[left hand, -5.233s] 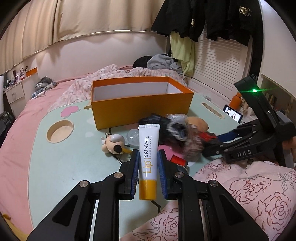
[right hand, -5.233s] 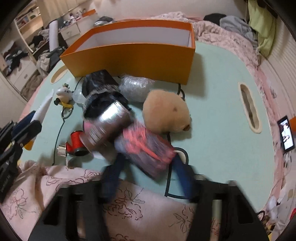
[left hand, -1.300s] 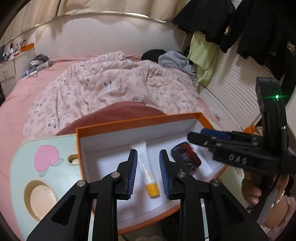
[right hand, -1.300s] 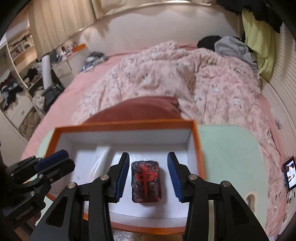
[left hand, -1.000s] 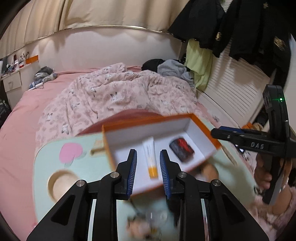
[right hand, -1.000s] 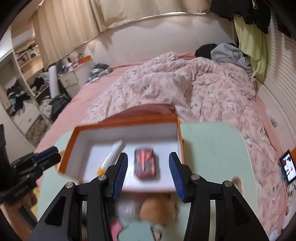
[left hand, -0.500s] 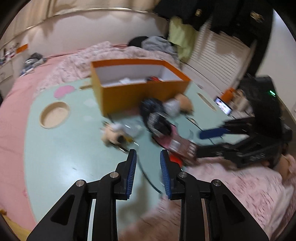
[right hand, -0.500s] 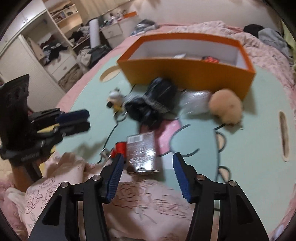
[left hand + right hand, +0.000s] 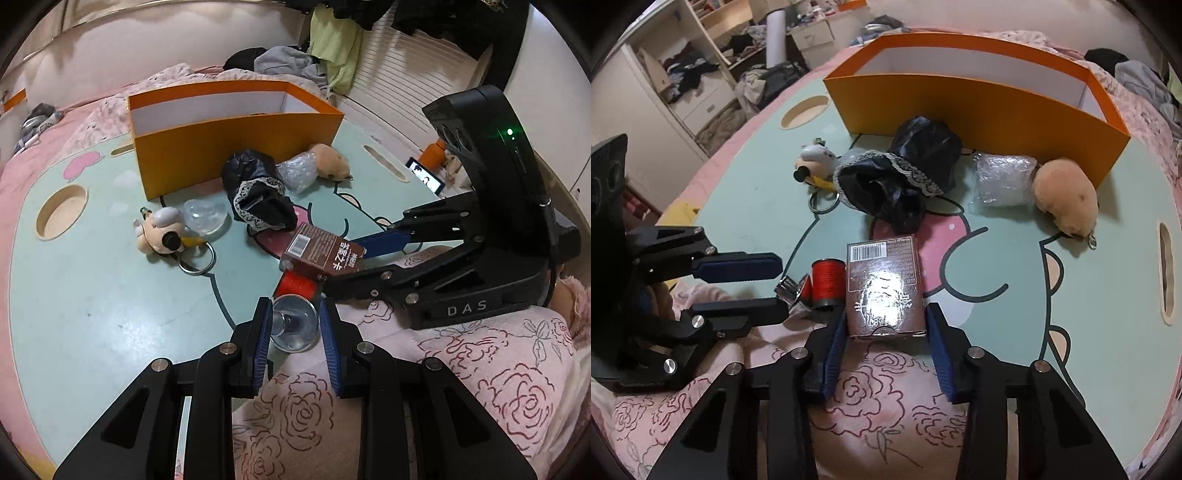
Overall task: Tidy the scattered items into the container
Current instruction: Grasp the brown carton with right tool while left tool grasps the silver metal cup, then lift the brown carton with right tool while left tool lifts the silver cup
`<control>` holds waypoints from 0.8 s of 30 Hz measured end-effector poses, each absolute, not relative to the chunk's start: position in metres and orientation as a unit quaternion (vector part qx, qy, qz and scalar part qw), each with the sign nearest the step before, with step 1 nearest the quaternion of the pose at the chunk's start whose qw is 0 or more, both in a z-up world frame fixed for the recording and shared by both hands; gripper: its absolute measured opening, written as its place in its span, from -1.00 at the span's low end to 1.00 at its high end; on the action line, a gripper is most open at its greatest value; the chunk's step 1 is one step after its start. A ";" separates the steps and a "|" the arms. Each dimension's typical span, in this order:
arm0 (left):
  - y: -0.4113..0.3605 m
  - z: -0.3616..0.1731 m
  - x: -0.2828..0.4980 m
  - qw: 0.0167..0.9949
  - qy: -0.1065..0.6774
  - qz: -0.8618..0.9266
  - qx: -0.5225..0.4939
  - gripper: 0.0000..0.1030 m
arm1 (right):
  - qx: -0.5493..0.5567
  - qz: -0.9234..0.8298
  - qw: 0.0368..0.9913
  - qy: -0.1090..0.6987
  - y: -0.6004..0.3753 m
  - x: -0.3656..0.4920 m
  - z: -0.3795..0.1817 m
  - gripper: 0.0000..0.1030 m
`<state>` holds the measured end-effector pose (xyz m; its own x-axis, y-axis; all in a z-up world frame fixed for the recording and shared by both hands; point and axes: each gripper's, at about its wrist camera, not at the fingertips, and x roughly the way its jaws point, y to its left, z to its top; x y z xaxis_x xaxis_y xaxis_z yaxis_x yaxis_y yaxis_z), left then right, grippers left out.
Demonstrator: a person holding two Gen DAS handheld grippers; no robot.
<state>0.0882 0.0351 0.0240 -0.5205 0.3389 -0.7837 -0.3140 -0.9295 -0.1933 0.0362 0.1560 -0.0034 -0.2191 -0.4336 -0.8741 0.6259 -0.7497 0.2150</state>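
The orange box point(image 9: 236, 125) stands at the back of the mint table point(image 9: 92, 295); it also shows in the right wrist view point(image 9: 979, 96). My left gripper point(image 9: 295, 328) is open around the silver flanged end of a red thread spool point(image 9: 295, 288) at the table's near edge. My right gripper point(image 9: 886, 332) is open around a brown card box point(image 9: 884, 284), also seen in the left wrist view point(image 9: 321, 251). The spool point(image 9: 825, 280) lies just left of the card box.
Between the grippers and the box lie a black lace-trimmed pouch point(image 9: 905, 173), a small doll keychain point(image 9: 162, 229), a clear plastic piece point(image 9: 205, 216), a bubble-wrapped bundle point(image 9: 1003, 181) and a tan plush point(image 9: 1065, 195). A pink rose-print cloth point(image 9: 369, 406) covers the near edge.
Both grippers released the lip tube and the dark red item in the box, pulled back to the near table edge, and now straddle the spool and the card box.
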 end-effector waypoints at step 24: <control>0.039 0.006 0.079 0.177 -0.026 0.855 -0.486 -0.35 | 0.520 -0.792 0.316 0.047 0.182 0.034 0.001 -0.20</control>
<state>0.0792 0.0385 0.0062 -0.4651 0.3276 -0.8224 -0.2765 -0.9363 -0.2166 0.0341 0.1822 0.0007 -0.2584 -0.4526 -0.8534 0.5498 -0.7953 0.2553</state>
